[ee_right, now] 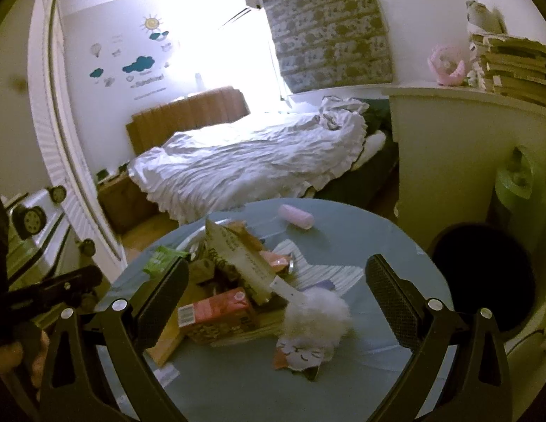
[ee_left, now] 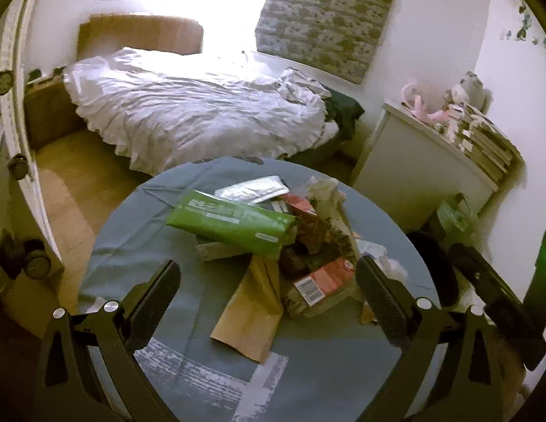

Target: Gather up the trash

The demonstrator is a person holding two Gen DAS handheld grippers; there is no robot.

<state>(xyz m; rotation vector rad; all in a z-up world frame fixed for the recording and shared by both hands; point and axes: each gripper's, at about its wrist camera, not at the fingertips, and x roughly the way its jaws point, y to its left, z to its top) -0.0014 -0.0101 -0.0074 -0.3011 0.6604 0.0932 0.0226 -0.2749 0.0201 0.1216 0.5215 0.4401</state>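
A heap of trash lies on a round table with a blue cloth [ee_left: 132,246]. In the left wrist view it holds a green packet [ee_left: 230,221], a silver foil pack [ee_left: 255,190], a red carton [ee_left: 325,281] and a brown paper bag [ee_left: 252,309]. My left gripper [ee_left: 269,292] is open and empty above the near side of the heap. In the right wrist view the red carton [ee_right: 216,309], a white fluffy ball [ee_right: 318,309], a cat-face wrapper [ee_right: 301,355] and a pink roll [ee_right: 296,216] show. My right gripper [ee_right: 278,295] is open and empty above them.
A dark round bin [ee_right: 484,274] stands right of the table, with a green bag [ee_left: 456,214] beside it. A white cabinet [ee_left: 424,161] with stacked books is at the right. A bed with white bedding [ee_left: 188,105] lies beyond the table.
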